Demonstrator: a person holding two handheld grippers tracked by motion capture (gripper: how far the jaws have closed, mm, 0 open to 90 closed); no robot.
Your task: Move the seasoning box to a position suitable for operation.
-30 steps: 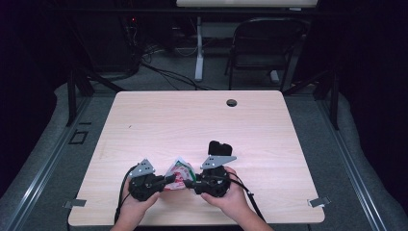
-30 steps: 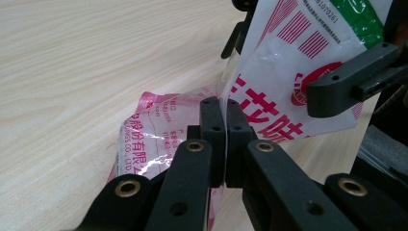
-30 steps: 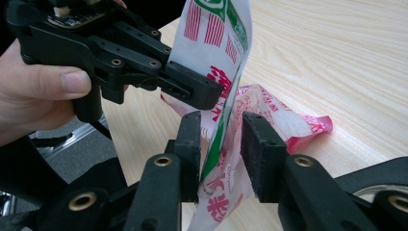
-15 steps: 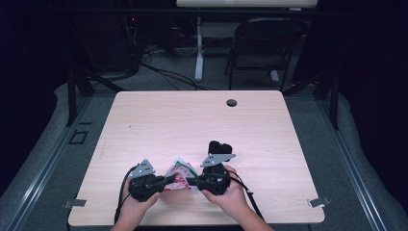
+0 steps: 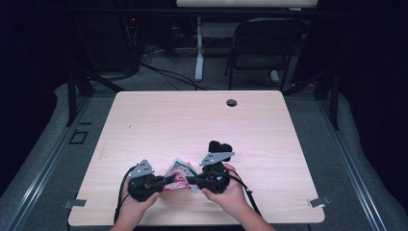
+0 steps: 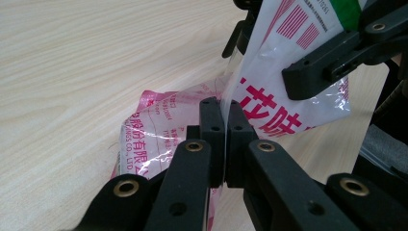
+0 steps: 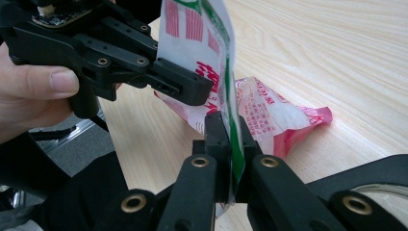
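Observation:
A crinkled clear plastic bag (image 5: pixel 179 174) with red print and a green edge is held between my two grippers near the table's front edge. The left gripper (image 5: pixel 169 180) comes in from the left and the right gripper (image 5: pixel 190 181) from the right. In the left gripper view my left gripper (image 6: pixel 224 108) is shut on a fold of the bag (image 6: pixel 159 125), with a right gripper finger (image 6: pixel 327 67) clamped higher up on it. In the right gripper view my right gripper (image 7: pixel 230 126) is shut on the bag's green edge, while the bag's lower part (image 7: pixel 284 118) rests on the wood.
The light wooden table (image 5: pixel 192 125) has a small round hole (image 5: pixel 232 102) near its far edge. A dark lump (image 5: pixel 219 146) sits just behind the right gripper. A black chair (image 5: pixel 267 48) and cables stand on the floor beyond the table.

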